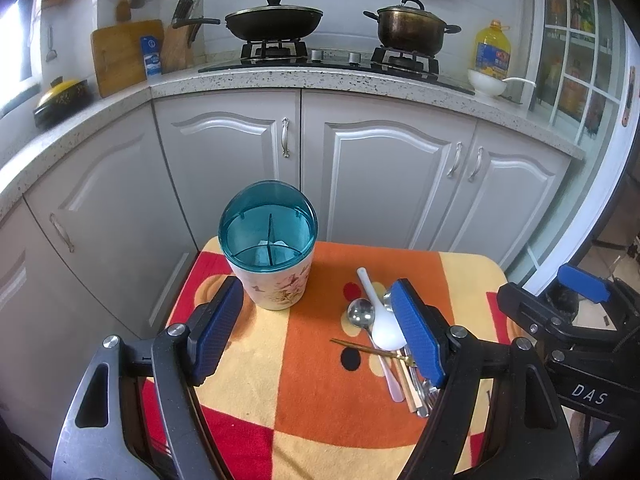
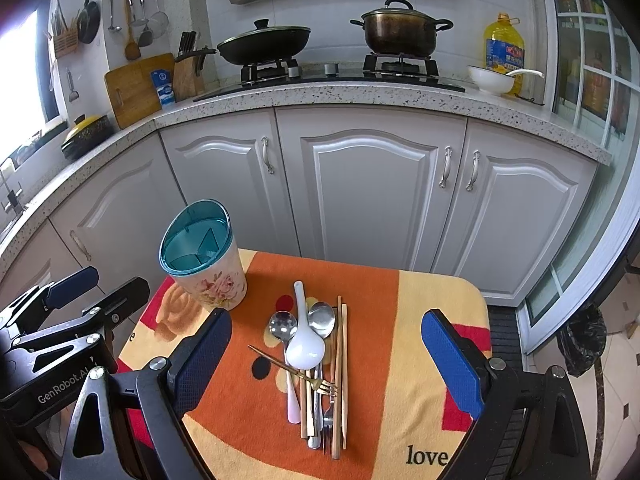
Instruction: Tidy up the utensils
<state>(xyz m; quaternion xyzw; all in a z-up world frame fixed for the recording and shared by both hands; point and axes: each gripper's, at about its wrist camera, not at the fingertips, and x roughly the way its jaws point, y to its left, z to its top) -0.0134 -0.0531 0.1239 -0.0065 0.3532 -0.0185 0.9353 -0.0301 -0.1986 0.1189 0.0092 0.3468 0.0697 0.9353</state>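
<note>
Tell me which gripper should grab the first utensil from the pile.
Right. The right gripper is open with the utensil pile centred between its fingers. The left gripper, also open, faces the holder, with the pile by its right finger.

A home kitchen is showing here: a lidded wok (image 2: 264, 42) and a pot (image 2: 400, 30) are sitting on a gas stove (image 2: 340, 72), white cabinets (image 2: 368, 184) are running under a speckled counter (image 2: 360, 94), and ladles (image 2: 136, 16) are hanging beside a cutting board (image 2: 134, 88), with an oil bottle (image 2: 503, 46) standing nearby.
</note>
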